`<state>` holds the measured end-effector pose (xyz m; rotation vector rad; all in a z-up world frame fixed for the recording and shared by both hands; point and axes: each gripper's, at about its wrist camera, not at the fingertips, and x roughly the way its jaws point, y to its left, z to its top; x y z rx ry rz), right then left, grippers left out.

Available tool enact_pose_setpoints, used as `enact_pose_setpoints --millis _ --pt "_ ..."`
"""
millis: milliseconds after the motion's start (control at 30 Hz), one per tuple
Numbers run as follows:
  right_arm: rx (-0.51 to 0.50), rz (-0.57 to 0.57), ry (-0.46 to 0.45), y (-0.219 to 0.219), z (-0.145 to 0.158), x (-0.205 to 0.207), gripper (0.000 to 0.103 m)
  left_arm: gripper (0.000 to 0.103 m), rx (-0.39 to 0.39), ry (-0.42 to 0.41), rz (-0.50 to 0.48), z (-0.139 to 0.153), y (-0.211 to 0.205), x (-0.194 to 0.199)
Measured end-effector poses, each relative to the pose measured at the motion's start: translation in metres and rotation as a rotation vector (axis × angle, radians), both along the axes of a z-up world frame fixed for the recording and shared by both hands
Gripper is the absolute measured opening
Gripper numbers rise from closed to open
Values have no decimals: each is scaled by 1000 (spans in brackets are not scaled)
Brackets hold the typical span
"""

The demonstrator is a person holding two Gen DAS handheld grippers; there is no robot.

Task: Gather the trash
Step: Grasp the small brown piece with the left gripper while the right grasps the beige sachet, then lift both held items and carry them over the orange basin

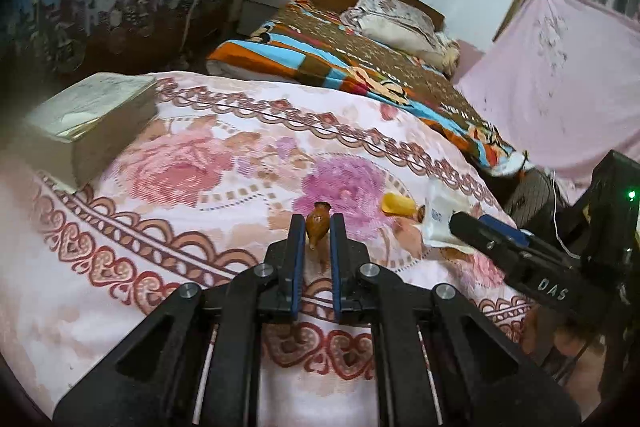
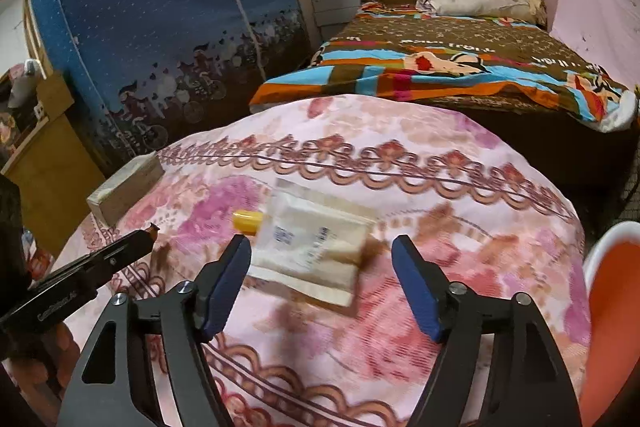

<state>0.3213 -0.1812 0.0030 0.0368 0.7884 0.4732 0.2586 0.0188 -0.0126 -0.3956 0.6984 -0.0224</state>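
Pouch (image 2: pixel 310 251) blurred, label unreadable

The white pouch (image 2: pixel 310 253) is motion-blurred in the right wrist view, its blue print unreadable. In the left wrist view the right gripper's fingers (image 1: pixel 486 233) cover the near part of the pouch (image 1: pixel 438 215) and the base of its yellow cap (image 1: pixel 397 205). The small brown scrap (image 1: pixel 317 229) is partly hidden between the left gripper's pads (what it is cannot be told). An orange-and-white object (image 2: pixel 612 307) is cut off at the right edge, and the book (image 1: pixel 86 125) blurs toward the left edge.
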Motion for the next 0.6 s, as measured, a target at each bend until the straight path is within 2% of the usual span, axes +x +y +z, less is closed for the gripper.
enact_pose_setpoints --millis 433,600 --pt "-178 12 0 33 -16 0 75 0 -9 24 4 -7 1 3" --pt "-175 10 -4 34 -17 0 70 0 -4 10 2 -6 -1 0"
